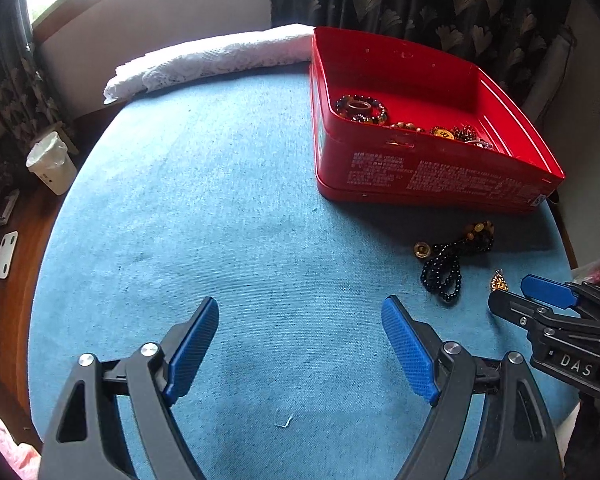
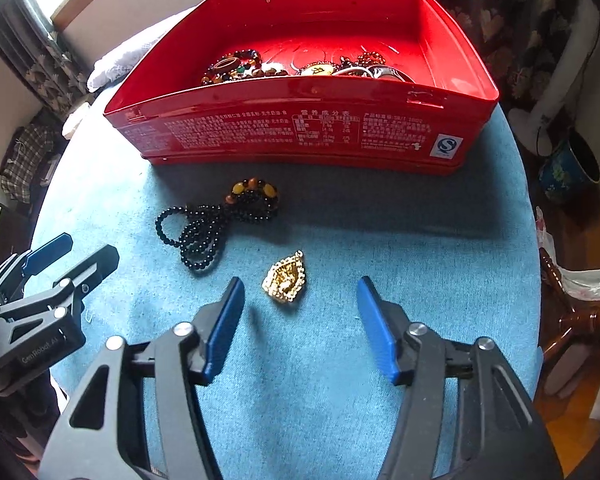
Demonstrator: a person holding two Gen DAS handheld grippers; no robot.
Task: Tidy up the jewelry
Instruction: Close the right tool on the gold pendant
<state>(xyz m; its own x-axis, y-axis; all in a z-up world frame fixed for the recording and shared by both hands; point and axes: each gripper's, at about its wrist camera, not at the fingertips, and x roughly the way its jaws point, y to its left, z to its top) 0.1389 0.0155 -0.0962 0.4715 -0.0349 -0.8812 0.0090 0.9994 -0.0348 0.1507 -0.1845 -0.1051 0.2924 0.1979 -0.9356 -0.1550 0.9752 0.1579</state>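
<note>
Right wrist: gold pendant [image 2: 285,283] between spread jaws.

red tin [image 1: 420,176] print too small to read, its near wall hiding some jewelry [image 2: 284,67]

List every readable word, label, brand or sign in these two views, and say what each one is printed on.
"DAS": white letters on the body of the right gripper, seen from the left wrist view; the rest is out of view.
"GenRobot AI": on the body of the left gripper, seen from the right wrist view.
"S": blue logo on a white square label on the red tin.
White Chinese print and a table on the tin's front wall: too small to read.
</note>
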